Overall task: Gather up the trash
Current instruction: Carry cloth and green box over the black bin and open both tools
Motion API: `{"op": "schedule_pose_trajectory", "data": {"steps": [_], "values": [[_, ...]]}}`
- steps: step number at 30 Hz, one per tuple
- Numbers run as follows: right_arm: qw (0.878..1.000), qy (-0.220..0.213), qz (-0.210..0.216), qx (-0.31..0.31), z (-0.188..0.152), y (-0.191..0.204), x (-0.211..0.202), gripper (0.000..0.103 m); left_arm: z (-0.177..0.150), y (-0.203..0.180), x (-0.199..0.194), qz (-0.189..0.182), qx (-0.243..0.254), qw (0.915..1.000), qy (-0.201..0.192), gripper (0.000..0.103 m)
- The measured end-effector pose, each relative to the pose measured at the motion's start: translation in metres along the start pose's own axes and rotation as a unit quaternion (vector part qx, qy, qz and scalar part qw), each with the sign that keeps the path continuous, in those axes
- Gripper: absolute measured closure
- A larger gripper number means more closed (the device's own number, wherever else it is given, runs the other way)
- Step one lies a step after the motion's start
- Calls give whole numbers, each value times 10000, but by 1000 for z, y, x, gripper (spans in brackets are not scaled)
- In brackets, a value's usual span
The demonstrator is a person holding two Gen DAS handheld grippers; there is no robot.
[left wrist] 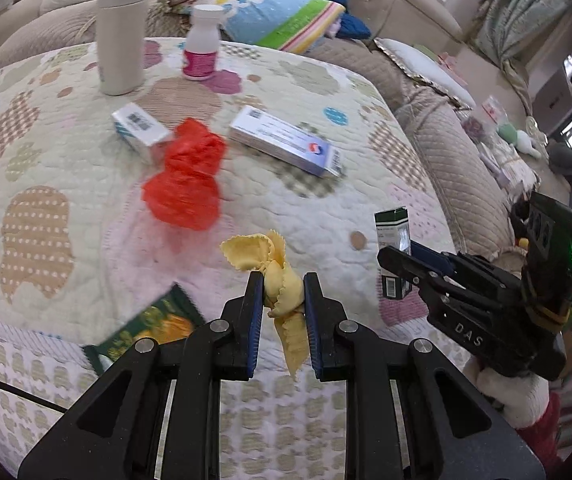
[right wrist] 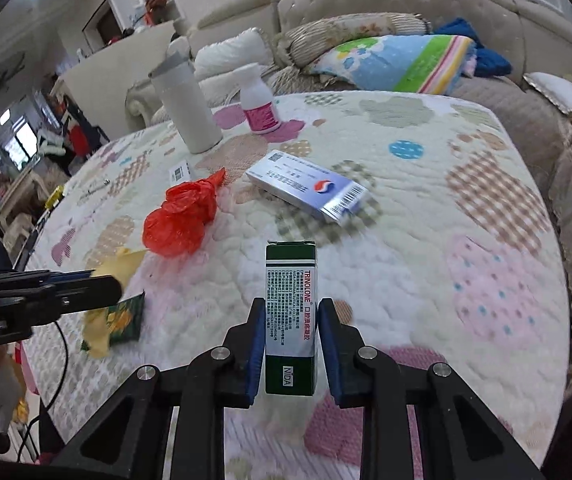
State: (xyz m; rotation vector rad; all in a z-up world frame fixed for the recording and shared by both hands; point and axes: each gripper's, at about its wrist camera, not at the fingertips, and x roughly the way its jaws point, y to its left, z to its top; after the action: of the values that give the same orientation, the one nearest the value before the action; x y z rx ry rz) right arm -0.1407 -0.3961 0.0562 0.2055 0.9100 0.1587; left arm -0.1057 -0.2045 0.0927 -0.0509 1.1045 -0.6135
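Yellow wrapper (left wrist: 281, 292): pinched between the fingers of the left gripper (left wrist: 283, 280), lifted clear of the quilt-covered worktop (left wrist: 326, 208), over its near edge.
Green box (right wrist: 290, 320): upright, clamped between the fingers of the right gripper (right wrist: 292, 310), over the near middle of the worktop; whether its base touches the quilt cannot be told.
Progress: two pieces in hand; no bin or bag for the trash in either view, so none judged deposited.
Left to collect: crumpled red plastic bag (left wrist: 185, 180) at the worktop's middle; green snack packet (left wrist: 153, 324) at the near left edge, beside the left gripper.
Doubtful items: silver-blue medicine box (left wrist: 286, 142) right of the red bag, small white box (left wrist: 139, 126) touching the bag's far side; trash or not cannot be told.
Not trash, by judgement: white flask (left wrist: 119, 28) and pink-labelled bottle (left wrist: 202, 44), standing at the far edge.
Obstructions: none between the grippers and the remaining pieces; both grippers full, so each must unload first.
Surroundings: sofa with cushions (right wrist: 406, 60) beyond the far edge.
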Motion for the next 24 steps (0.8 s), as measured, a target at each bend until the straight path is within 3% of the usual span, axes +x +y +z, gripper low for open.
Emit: {"op": "schedule_pose_trajectory", "data": {"steps": [24], "values": [[9941, -441, -586, 793, -59, -83, -98, 78, -10, -139, 35, -355, 1045, 9938, 158, 86]]}}
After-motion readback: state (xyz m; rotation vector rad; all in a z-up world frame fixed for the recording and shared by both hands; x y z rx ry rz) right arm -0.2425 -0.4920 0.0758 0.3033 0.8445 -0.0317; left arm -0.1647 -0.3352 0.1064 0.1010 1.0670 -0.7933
